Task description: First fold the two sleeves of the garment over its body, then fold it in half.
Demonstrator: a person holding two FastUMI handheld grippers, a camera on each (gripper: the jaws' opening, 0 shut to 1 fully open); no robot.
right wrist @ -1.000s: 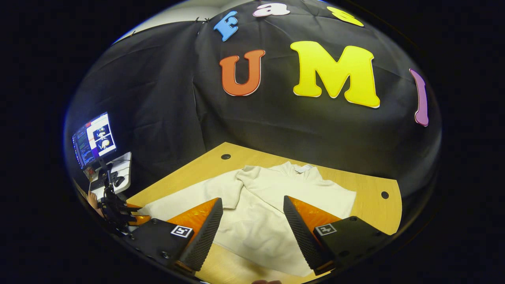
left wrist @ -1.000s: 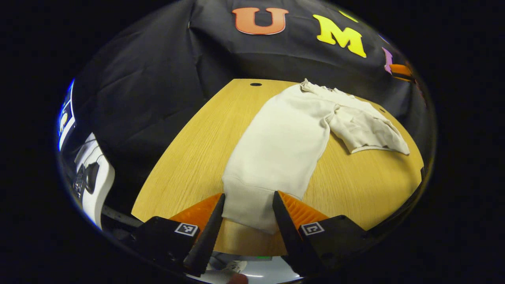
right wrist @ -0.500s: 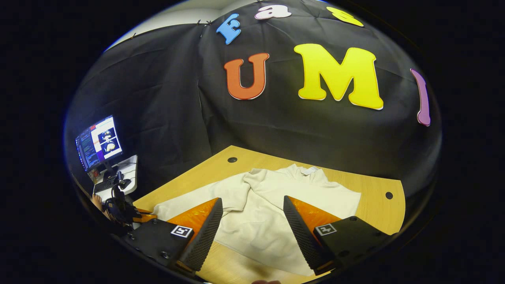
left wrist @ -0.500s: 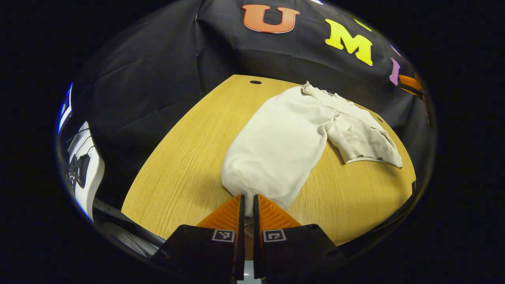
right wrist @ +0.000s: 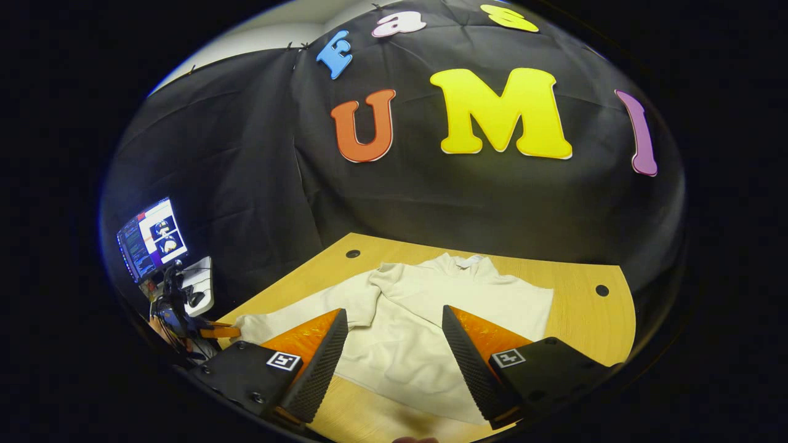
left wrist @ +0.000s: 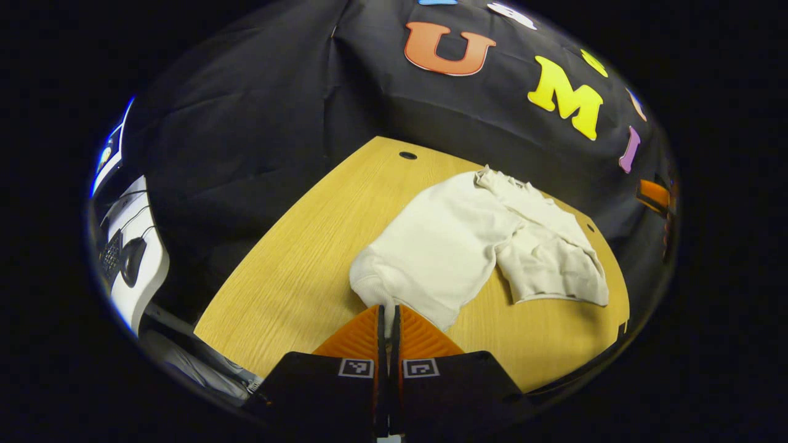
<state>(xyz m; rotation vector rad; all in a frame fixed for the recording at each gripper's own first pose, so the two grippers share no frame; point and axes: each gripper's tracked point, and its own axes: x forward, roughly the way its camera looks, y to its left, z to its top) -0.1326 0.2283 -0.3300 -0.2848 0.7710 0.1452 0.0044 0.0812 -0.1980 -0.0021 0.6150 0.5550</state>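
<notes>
Gripping the cuff end of one sleeve (left wrist: 425,258), the left gripper (left wrist: 386,317) has its jaws pressed together on the cream fabric in the left gripper view. The sleeve runs straight ahead from the jaws across the wooden bench (left wrist: 295,258), bunched slightly just beyond them. The rest of the garment (left wrist: 542,258) lies ahead and to the right of the jaws, crumpled near the far bench edge. A white desk (left wrist: 138,271) stands far off to the left.

In the right gripper view, the right gripper (right wrist: 394,344) holds its jaws wide apart with nothing between them. The garment body (right wrist: 418,320) lies flat on the bench (right wrist: 591,320) directly ahead of and beneath the jaws, collar at the far side. One sleeve extends left of the jaws toward the other gripper (right wrist: 203,332). A lit monitor (right wrist: 151,237) stands far left.
</notes>
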